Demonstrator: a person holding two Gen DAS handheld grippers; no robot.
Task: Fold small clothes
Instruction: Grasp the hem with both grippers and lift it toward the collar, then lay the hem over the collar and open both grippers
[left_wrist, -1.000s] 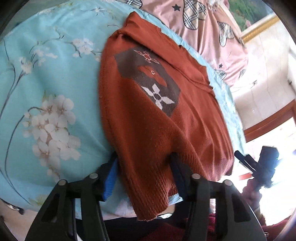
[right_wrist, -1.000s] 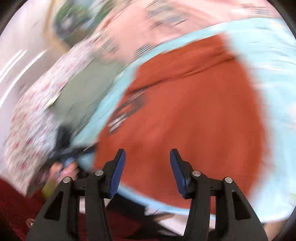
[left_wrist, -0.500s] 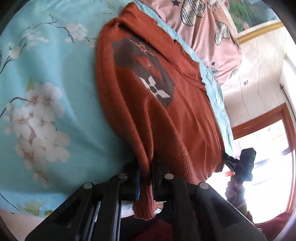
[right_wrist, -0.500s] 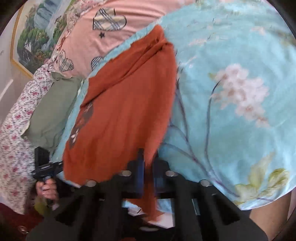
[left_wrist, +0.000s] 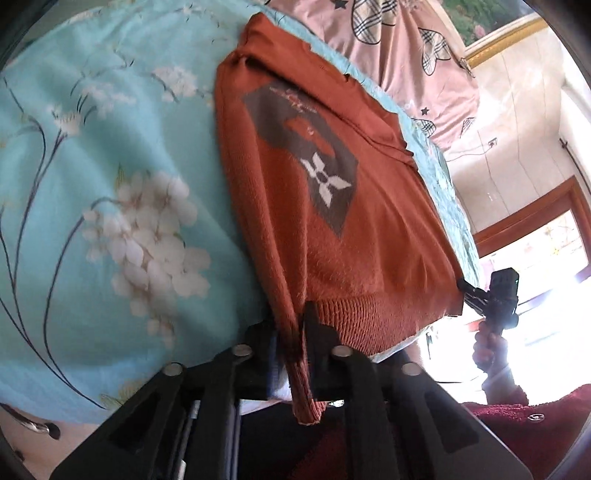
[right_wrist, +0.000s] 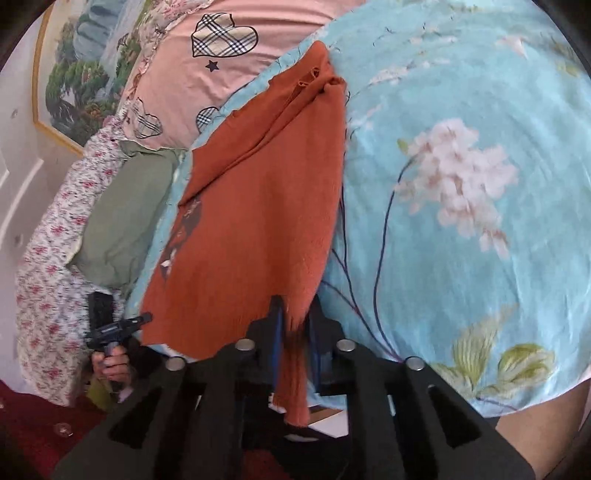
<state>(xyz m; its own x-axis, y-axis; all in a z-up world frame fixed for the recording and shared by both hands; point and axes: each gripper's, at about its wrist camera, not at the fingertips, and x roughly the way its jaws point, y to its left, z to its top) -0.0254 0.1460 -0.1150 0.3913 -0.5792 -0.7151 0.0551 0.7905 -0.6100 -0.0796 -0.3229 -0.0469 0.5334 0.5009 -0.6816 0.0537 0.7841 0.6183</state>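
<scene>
Left wrist view: rust-orange knit sweater (left_wrist: 325, 206) with a grey patch, spread on the floral blue bedspread (left_wrist: 110, 184), ribbed hem overhanging the bed's near edge. Left tool (left_wrist: 295, 332) and right tool (right_wrist: 295, 325), jaws narrow and just eased slightly, pinch opposite hem corners, probably to lift and fold.

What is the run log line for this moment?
left gripper: shut on sweater hem | right gripper: shut on hem | sweater flat on bed
</scene>
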